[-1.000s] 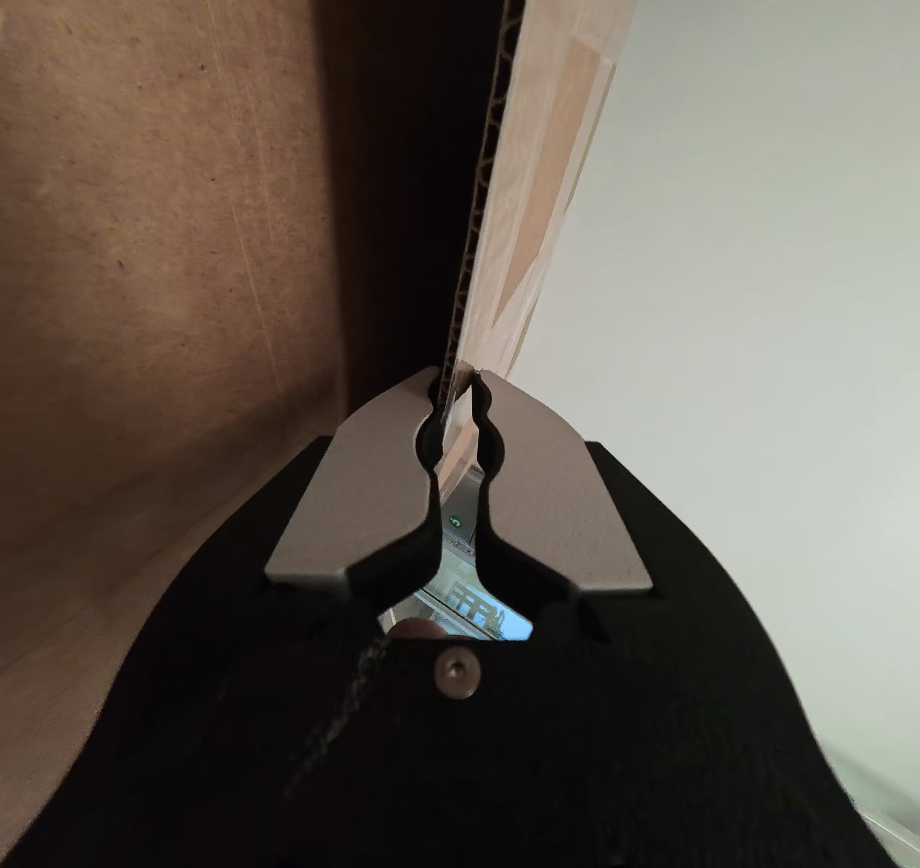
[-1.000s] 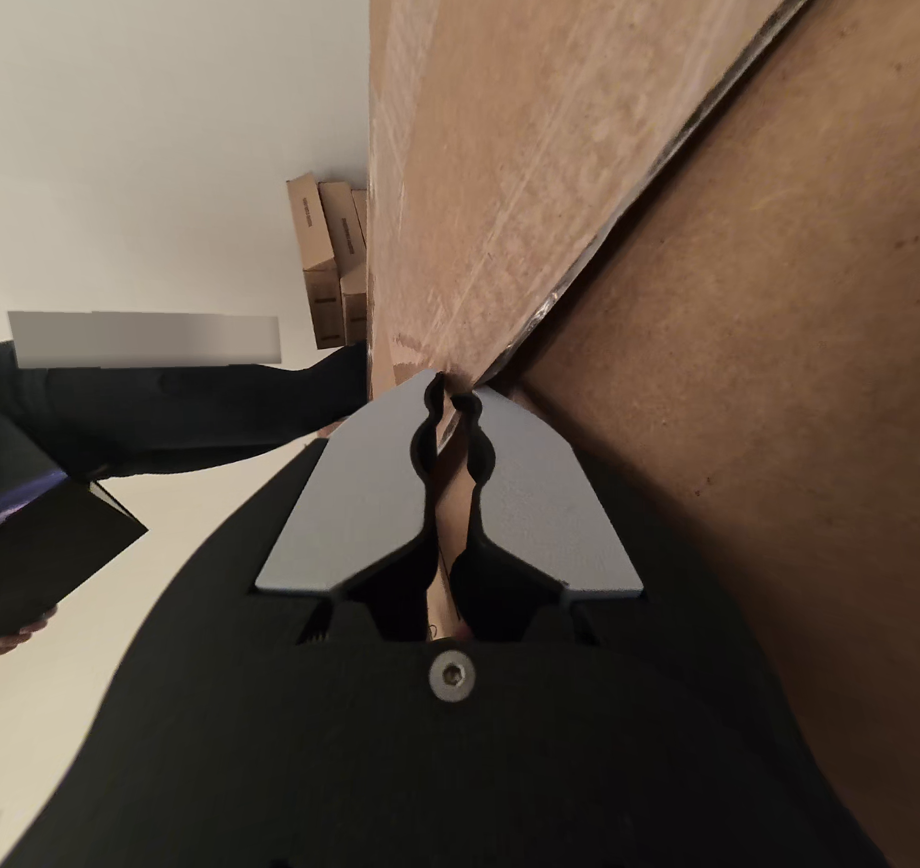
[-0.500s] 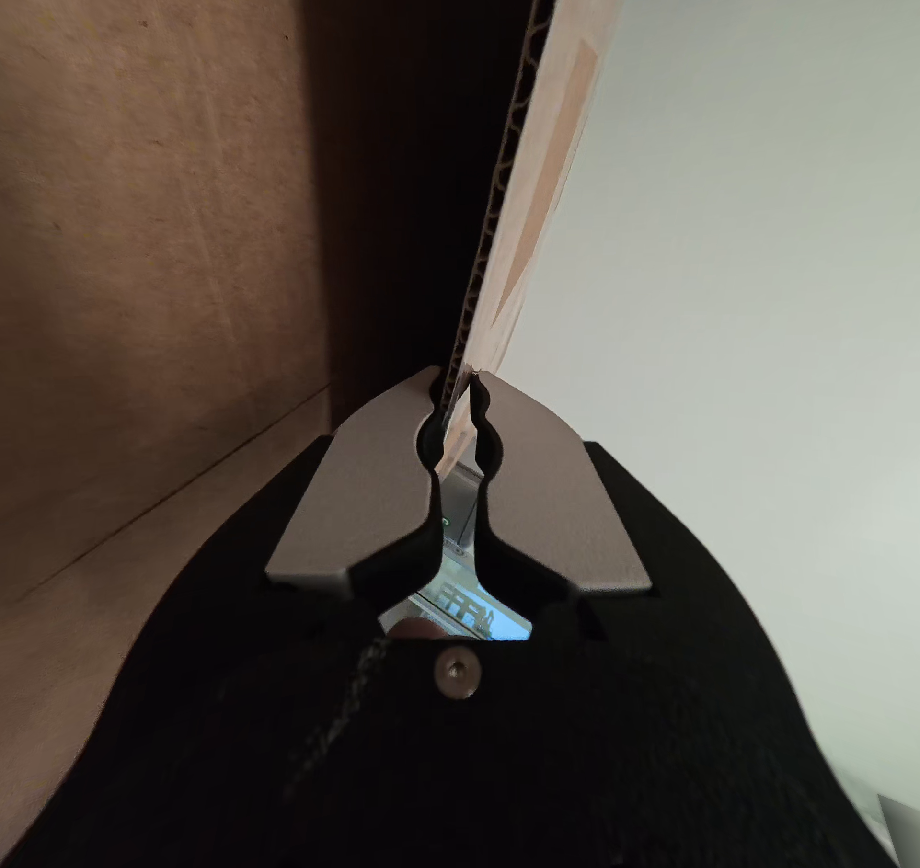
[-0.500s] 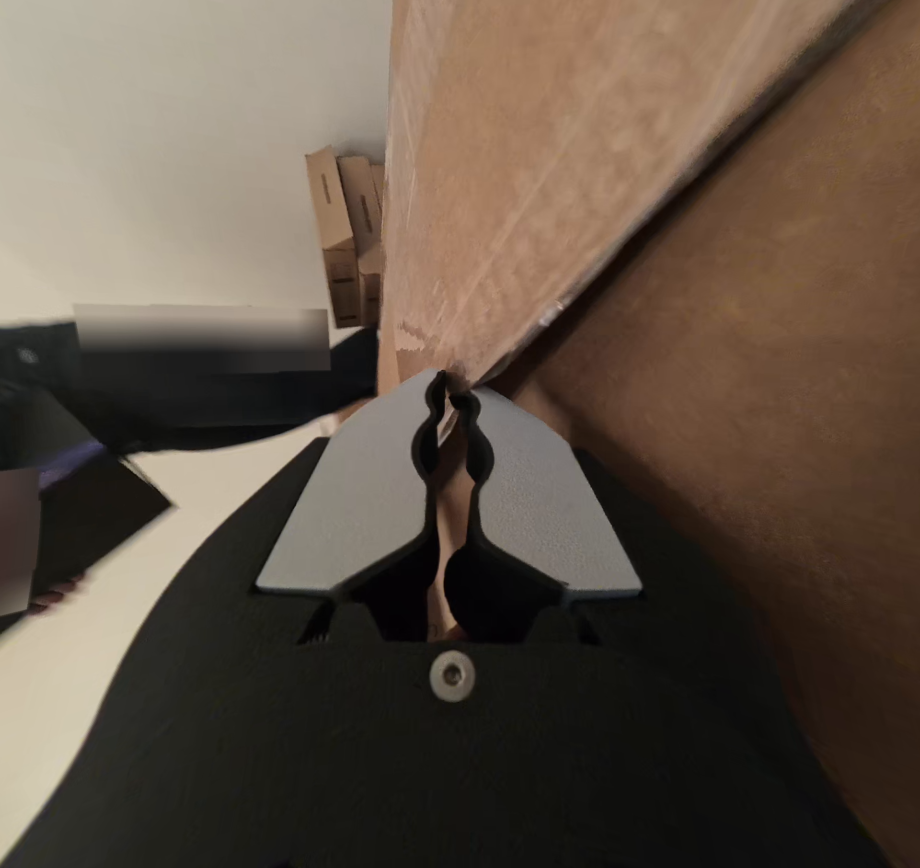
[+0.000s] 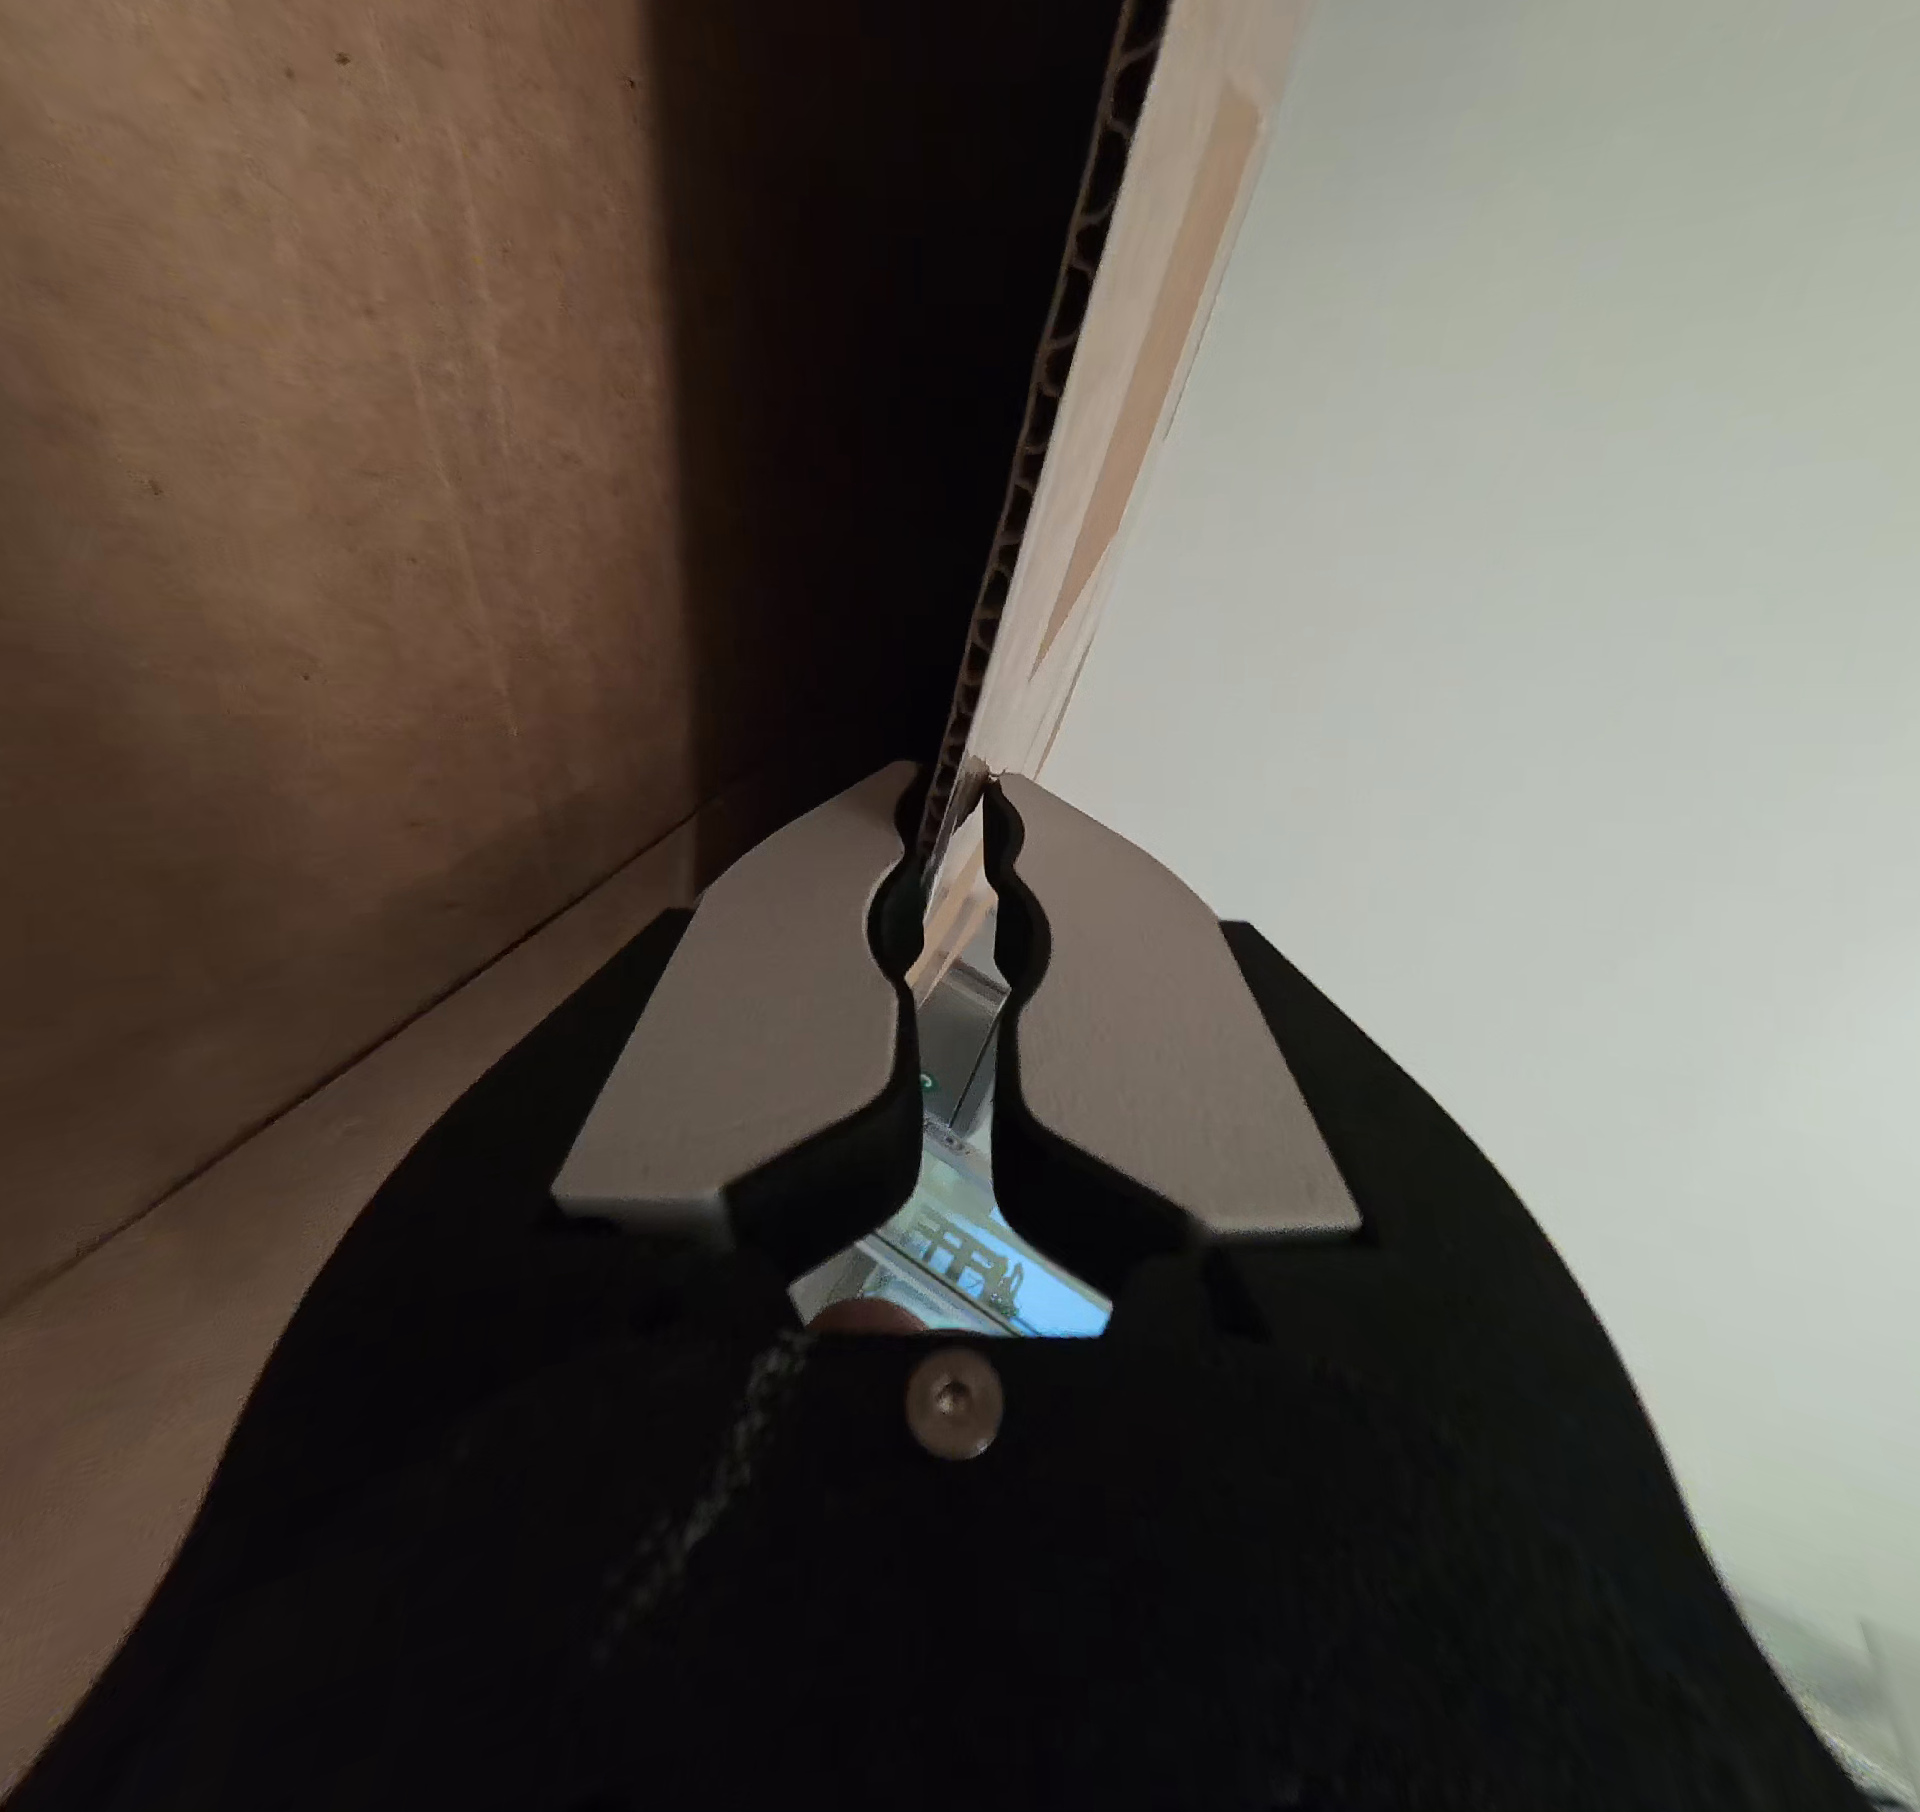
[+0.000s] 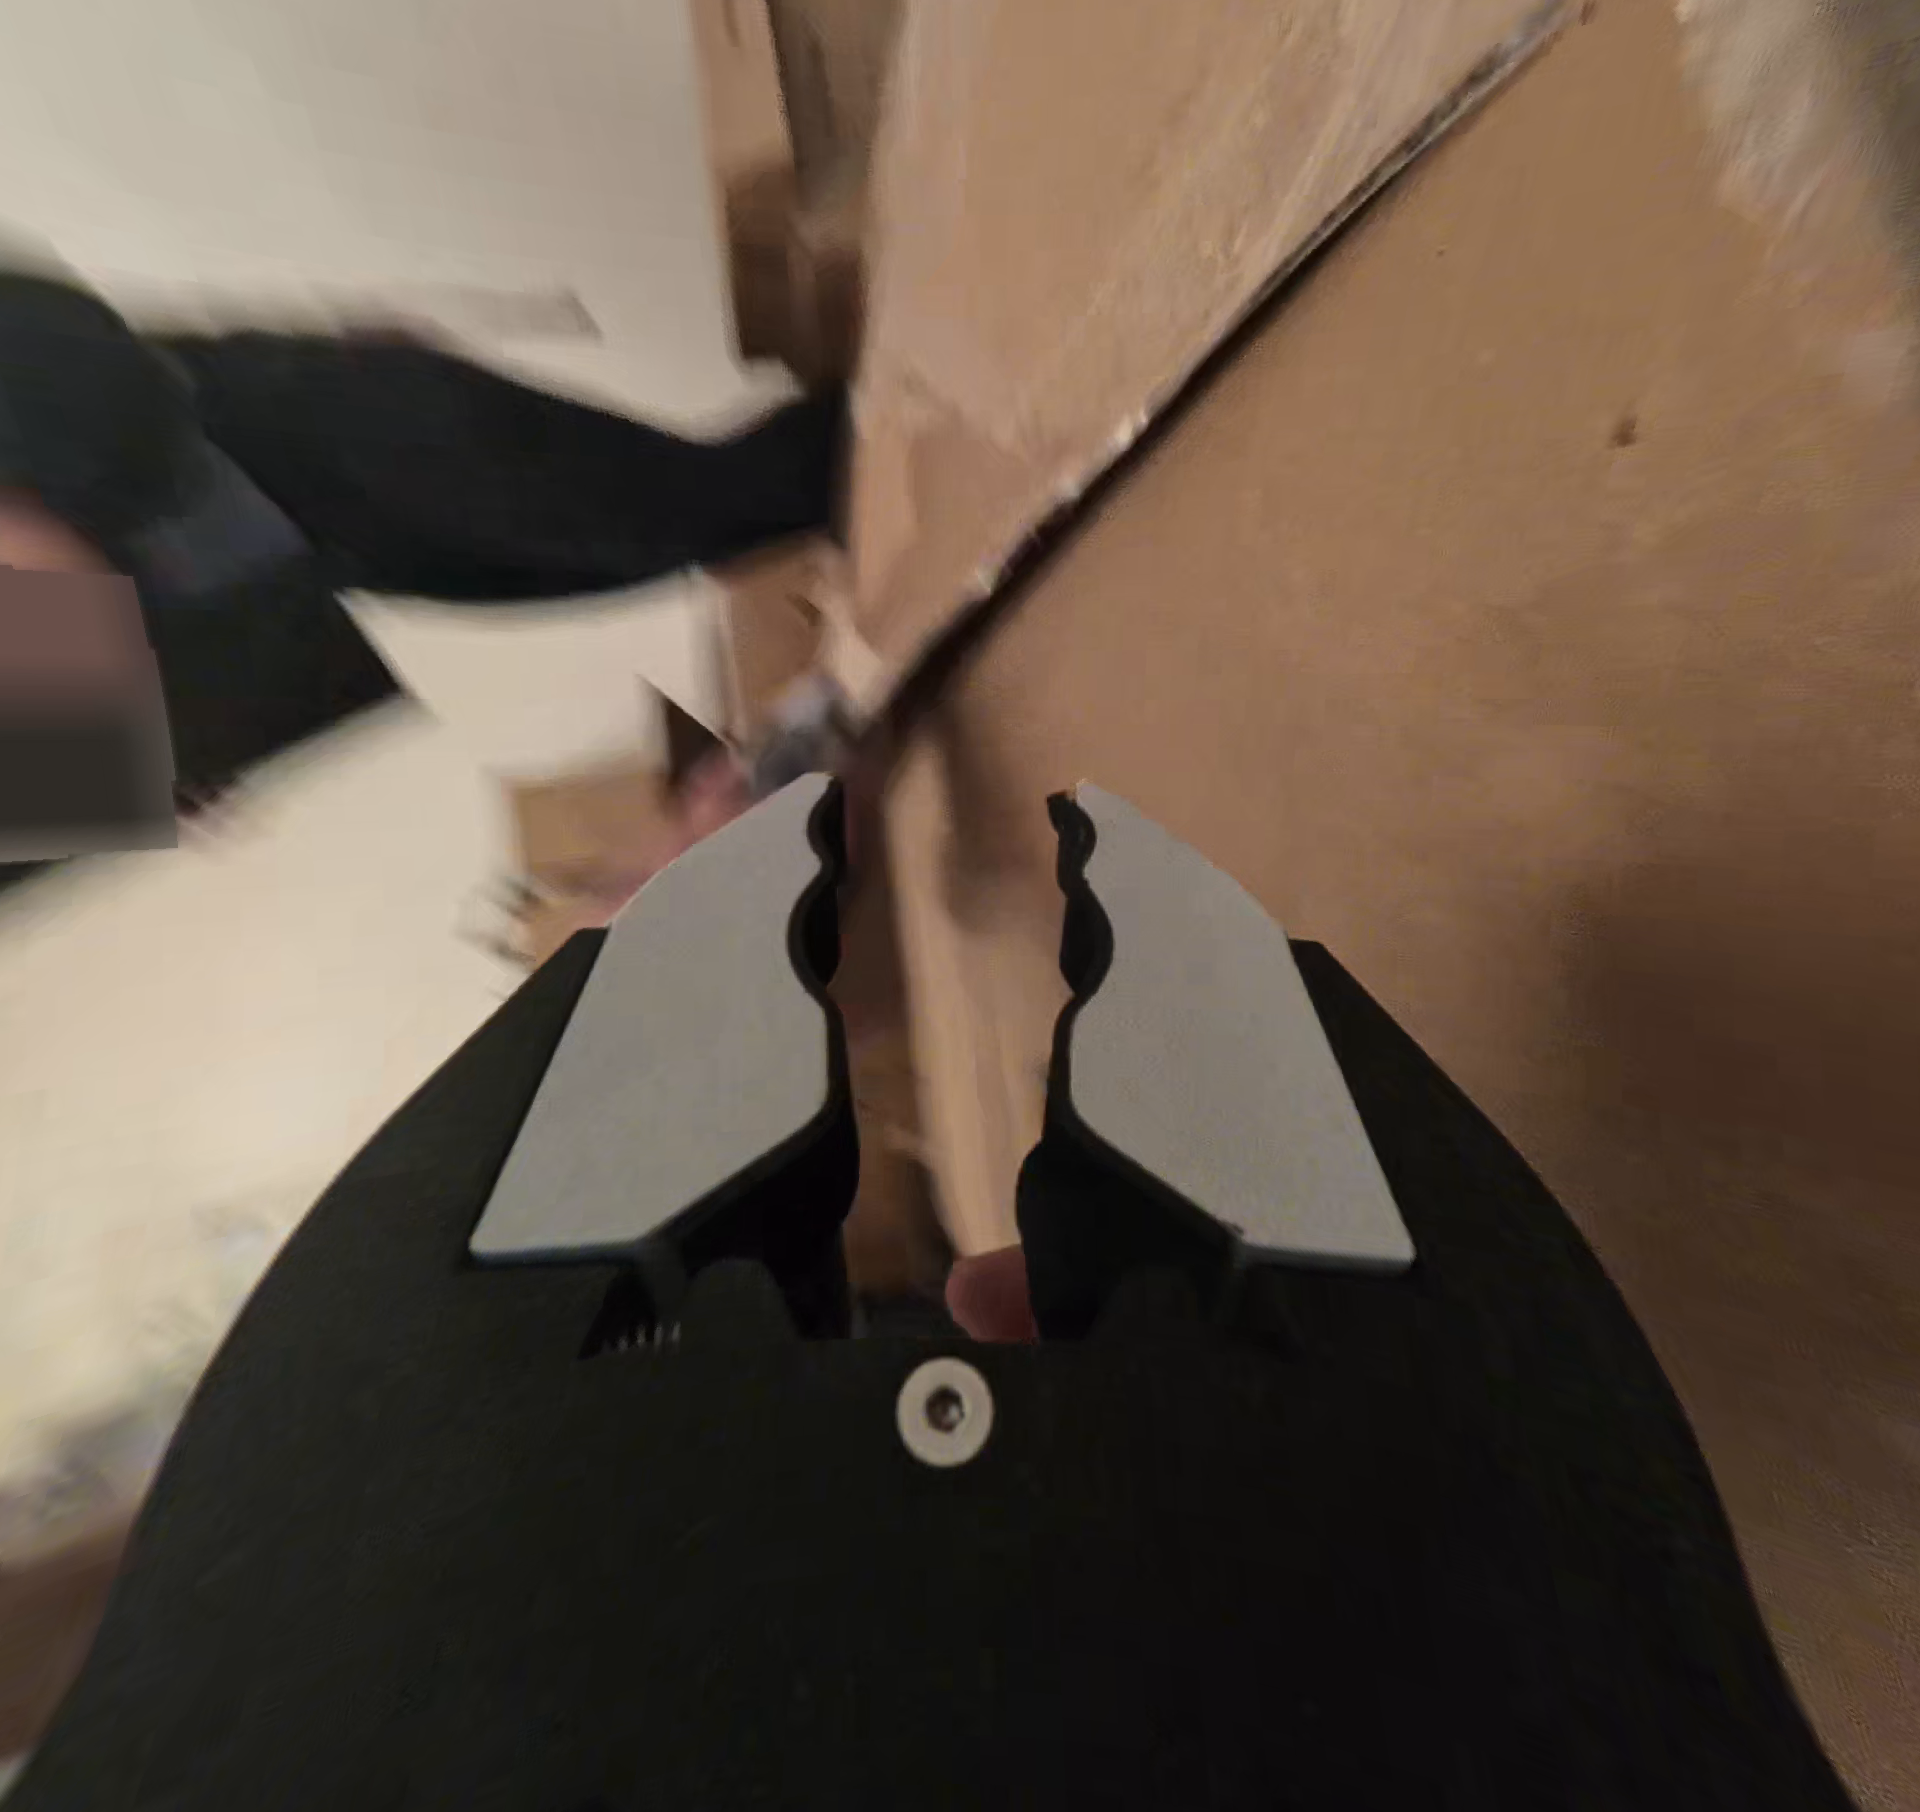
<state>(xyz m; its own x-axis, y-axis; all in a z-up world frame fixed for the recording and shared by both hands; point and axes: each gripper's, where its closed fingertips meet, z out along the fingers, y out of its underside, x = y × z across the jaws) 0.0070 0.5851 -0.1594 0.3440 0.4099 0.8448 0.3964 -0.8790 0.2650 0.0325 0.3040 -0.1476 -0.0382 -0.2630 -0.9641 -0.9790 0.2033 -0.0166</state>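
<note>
Left tool (image 5: 961,794): clamped on cardboard flap edge (image 5: 1049,474); right tool (image 6: 951,796): jaws parted, straddling another cardboard panel (image 6: 961,1014), ungripped.

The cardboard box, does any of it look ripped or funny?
Yes. In the right wrist view, the cardboard flap has a ragged, frayed lower edge just above the open right gripper. The picture is blurry, so finer damage cannot be judged.
</note>
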